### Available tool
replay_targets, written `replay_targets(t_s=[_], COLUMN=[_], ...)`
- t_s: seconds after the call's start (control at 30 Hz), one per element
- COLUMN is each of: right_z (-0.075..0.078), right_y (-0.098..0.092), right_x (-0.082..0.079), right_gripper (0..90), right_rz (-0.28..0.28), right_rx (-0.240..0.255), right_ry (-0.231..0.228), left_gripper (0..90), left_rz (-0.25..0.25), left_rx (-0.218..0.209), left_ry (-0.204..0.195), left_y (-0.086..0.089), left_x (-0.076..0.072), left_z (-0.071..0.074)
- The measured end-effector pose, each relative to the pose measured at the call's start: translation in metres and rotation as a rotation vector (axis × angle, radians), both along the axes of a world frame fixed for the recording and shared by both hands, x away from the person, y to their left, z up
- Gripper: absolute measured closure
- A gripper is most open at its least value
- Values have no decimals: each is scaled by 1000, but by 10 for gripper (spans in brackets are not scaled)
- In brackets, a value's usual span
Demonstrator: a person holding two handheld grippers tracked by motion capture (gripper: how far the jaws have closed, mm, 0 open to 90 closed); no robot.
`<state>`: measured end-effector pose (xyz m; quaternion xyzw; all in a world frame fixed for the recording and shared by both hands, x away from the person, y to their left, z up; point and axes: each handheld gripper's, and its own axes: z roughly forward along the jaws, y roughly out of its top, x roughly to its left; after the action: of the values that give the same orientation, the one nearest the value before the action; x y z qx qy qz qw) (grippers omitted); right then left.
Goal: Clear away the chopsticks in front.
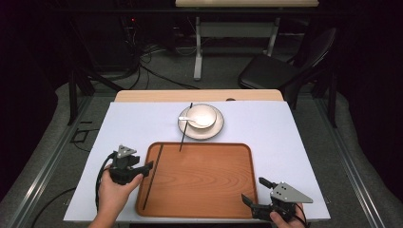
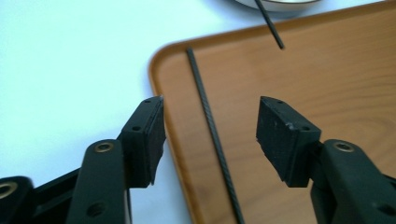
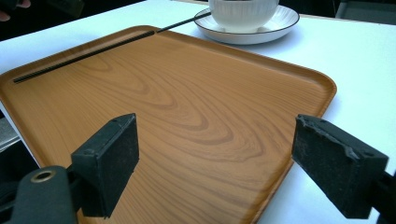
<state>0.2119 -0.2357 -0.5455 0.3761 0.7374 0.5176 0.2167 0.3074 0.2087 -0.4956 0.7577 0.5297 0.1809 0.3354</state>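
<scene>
A wooden tray point(image 1: 204, 180) lies on the white table. One black chopstick point(image 1: 153, 176) lies flat along the tray's left side. A second chopstick point(image 1: 185, 129) slants from the white plate point(image 1: 216, 129) down onto the tray's far edge. On the plate stands a white bowl point(image 1: 203, 115) with a spoon point(image 1: 189, 118) in it. My left gripper point(image 1: 145, 168) is open at the tray's left rim, its jaws either side of the flat chopstick point(image 2: 212, 130) without touching it. My right gripper point(image 1: 255, 191) is open and empty over the tray's near right corner point(image 3: 299, 79).
The white table cover point(image 1: 290, 137) runs bare to the right of the tray and along the left point(image 2: 70, 56). A black chair point(image 1: 280, 66) and a desk frame point(image 1: 197, 47) stand beyond the table's far edge.
</scene>
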Motion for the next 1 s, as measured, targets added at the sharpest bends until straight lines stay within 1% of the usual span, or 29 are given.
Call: replay_targets(t_s=[0.03, 0.07, 0.17, 0.23, 0.27, 0.3, 0.33, 0.37, 0.43, 0.5, 0.53, 0.6, 0.73, 0.77, 0.83, 0.87, 0.9, 0.93, 0.97, 1.0], right_z=[0, 0, 0, 0, 0, 0, 0, 0, 0, 0, 0, -1, -1, -1, -1, -1, -1, -1, -1, -1], right_y=[0, 0, 0, 0, 0, 0, 0, 0, 0, 0, 0, 0, 1, 1, 0, 0, 0, 0, 0, 0], right_x=[0, 0, 0, 0, 0, 0, 0, 0, 0, 0, 1, 1, 1, 1, 1, 1, 1, 1, 1, 1], right_gripper=[145, 145, 144, 145, 145, 145, 145, 145, 145, 145, 145, 145, 144, 145, 145, 144, 145, 145, 145, 145], right_rz=[-1, -1, -1, -2, -2, -1, -2, -1, -1, -1, -1, -2, 2, 2, -1, -1, -1, -1, 0, 0], right_rx=[0, 0, 1, 1, 1, 1, 0, 0, 0, 1, 1, 1, -1, -1, 0, 0, 0, 0, 0, 0], right_ry=[0, 0, 2, 2, 2, 2, 2, 2, 1, 2, 4, 4, 6, 7, 6, 6, 6, 6, 6, 6], left_gripper=[392, 392, 368, 363, 363, 365, 370, 391, 403, 394, 376, 317, 246, 231, 163, 153, 152, 152, 153, 152], left_rz=[8, 7, 9, 4, 7, 13, 13, 13, 32, 46, 55, 54, 37, 34, 28, 23, 24, 38, 43, 23], left_rx=[6, 10, 24, 14, 15, 28, 26, 26, 29, 22, 10, -2, -34, -34, -39, -25, -6, 2, 5, -10], left_ry=[6, 5, -6, -20, -39, -43, -45, -43, -29, -27, -22, -14, -25, -23, -18, -15, -7, 4, 29, 46], left_y=[0, -1, -3, -4, -4, -5, -5, -6, -9, -10, -12, -15, -23, -25, -30, -32, -35, -37, -39, -40], left_x=[5, 8, 19, 25, 29, 32, 35, 38, 43, 48, 51, 55, 61, 63, 66, 67, 69, 71, 73, 75], left_z=[2, 4, 7, 10, 11, 13, 14, 16, 17, 17, 17, 17, 16, 16, 15, 14, 14, 13, 13, 12])
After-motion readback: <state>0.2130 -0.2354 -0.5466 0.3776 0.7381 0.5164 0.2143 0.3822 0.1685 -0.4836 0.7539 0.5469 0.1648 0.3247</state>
